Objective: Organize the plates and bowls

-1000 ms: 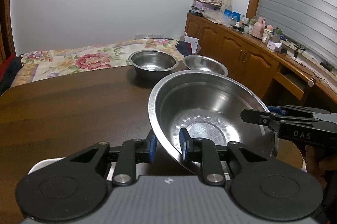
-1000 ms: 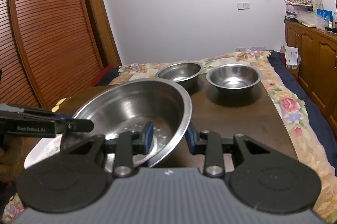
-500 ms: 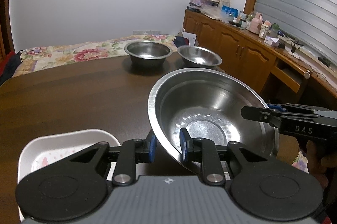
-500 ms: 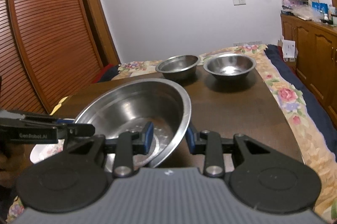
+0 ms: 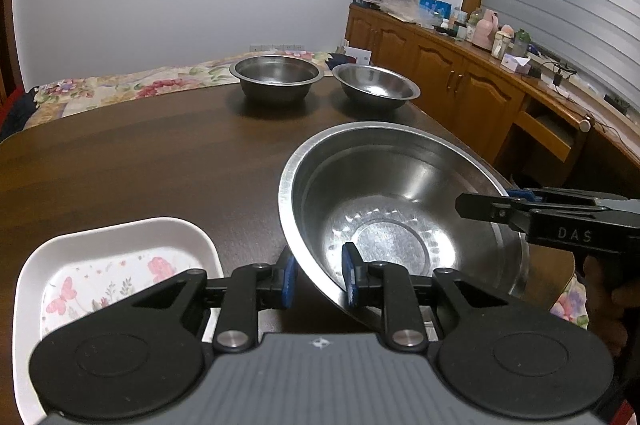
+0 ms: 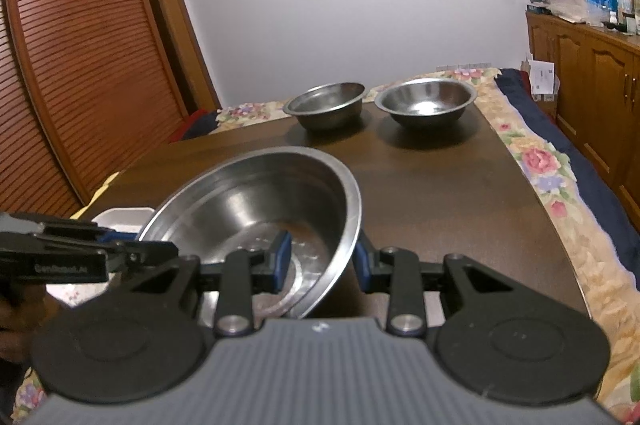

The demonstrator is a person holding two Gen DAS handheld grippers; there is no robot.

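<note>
A large steel bowl (image 5: 400,209) is held between both grippers above the near part of the dark wooden table (image 5: 140,161). My left gripper (image 5: 318,279) is shut on its near left rim. My right gripper (image 6: 320,259) is shut on its right rim; the bowl shows in the right wrist view (image 6: 260,201) too. The right gripper also shows in the left wrist view (image 5: 480,207) at the bowl's right edge. A white floral plate (image 5: 112,265) lies on the table to the left of the bowl. Two smaller steel bowls (image 5: 277,75) (image 5: 376,87) stand at the far edge.
A bed with a floral cover (image 5: 120,89) lies beyond the table. A wooden cabinet (image 5: 460,81) with clutter on top runs along the right wall. A slatted wooden door (image 6: 80,65) stands at the left in the right wrist view.
Both grippers have drawn back and up with the large bowl. The two far bowls look smaller and the white plate has come into view at the left.
</note>
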